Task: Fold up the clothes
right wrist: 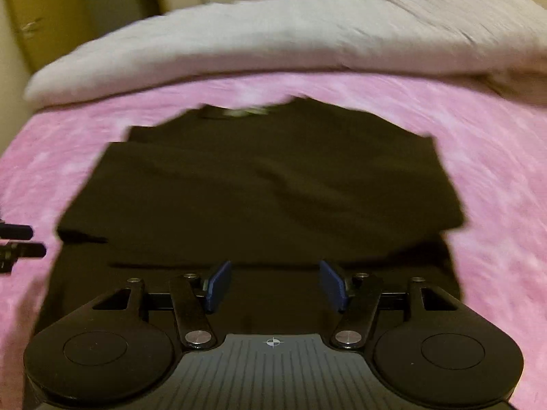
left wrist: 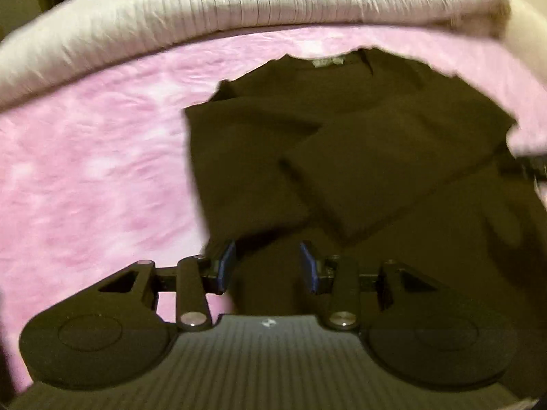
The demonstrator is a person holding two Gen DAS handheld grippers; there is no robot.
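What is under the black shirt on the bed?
The black shirt lies on a pink mottled blanket, which shows all around it. Its sleeves are folded in on top. Whether anything else lies beneath the shirt cannot be seen; the fabric covers it.

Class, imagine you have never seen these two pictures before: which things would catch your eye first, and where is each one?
First, the black shirt, lying mid-bed with a sleeve folded across its front, dark against the pink blanket. Behind it, a pale grey quilt lies bunched along the far side. In the foreground, the left gripper and right gripper hover open over the shirt's near hem.
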